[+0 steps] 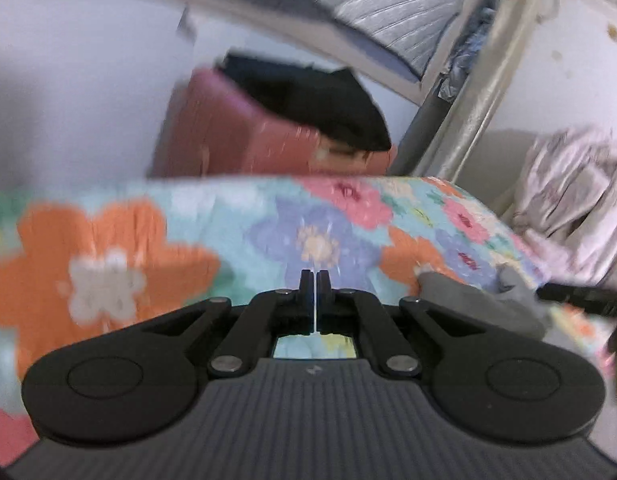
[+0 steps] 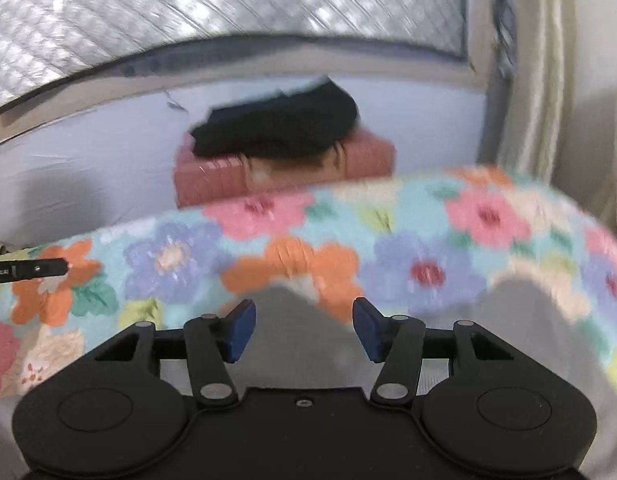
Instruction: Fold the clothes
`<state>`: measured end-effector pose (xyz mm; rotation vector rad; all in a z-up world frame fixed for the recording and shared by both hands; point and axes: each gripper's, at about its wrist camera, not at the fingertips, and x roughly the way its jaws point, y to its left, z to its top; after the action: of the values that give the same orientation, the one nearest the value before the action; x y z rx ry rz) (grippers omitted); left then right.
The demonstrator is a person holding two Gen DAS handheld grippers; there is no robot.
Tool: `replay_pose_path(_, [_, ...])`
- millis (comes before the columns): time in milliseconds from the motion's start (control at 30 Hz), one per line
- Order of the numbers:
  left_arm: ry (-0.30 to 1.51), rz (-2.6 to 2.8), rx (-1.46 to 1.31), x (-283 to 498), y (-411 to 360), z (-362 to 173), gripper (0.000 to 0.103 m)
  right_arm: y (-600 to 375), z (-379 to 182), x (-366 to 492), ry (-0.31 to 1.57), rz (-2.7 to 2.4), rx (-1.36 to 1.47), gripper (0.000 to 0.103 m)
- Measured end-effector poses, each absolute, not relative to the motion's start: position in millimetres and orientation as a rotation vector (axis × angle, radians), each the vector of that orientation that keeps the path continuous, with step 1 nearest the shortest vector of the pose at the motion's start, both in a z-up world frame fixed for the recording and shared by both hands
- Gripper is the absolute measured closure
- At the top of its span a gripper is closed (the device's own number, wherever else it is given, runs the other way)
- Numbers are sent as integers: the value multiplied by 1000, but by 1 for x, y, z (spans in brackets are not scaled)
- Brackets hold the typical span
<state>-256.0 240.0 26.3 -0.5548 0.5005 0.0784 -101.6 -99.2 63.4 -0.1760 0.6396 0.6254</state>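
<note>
A bedroom in a home, by the look of it: a flower-patterned bedspread (image 2: 388, 248) covers a bed. Beyond the bedspread, against the pale wall, a pink box (image 2: 292, 168) carries a dark folded garment (image 2: 280, 124). Above the bedspread runs a quilted mattress underside (image 2: 212, 4), suggesting a bunk.

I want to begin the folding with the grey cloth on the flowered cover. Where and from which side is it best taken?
Probably at its far edge, coming straight forward and down with the right tongs. The grey cloth lies flat on the flowered cover, and its rounded far edge sits just ahead of the open fingers. The left tongs are shut and empty, off to its left. Blur hides any hem.
</note>
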Motion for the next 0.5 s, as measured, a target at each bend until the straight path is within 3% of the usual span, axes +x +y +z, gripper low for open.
replay_pose_path(167, [603, -123, -563, -235, 225, 24, 95, -118, 41, -96, 770, 545, -41, 44])
replay_pose_path(333, [689, -263, -531, -196, 192, 17, 47, -142, 23, -93, 805, 513, 163, 46])
replay_pose_path(400, [746, -275, -497, -173, 180, 10, 44, -145, 19, -89, 777, 537, 178, 61])
replay_pose_path(433, [777, -298, -484, -161, 175, 5, 44, -146, 17, -87, 763, 549, 186, 73])
replay_pose_path(467, [808, -330, -483, -149, 170, -2, 44, -144, 18, -86, 743, 564, 156, 91])
replay_pose_path(500, [856, -370, -471, -138, 163, -9, 49, -140, 22, -90, 708, 587, 96, 91])
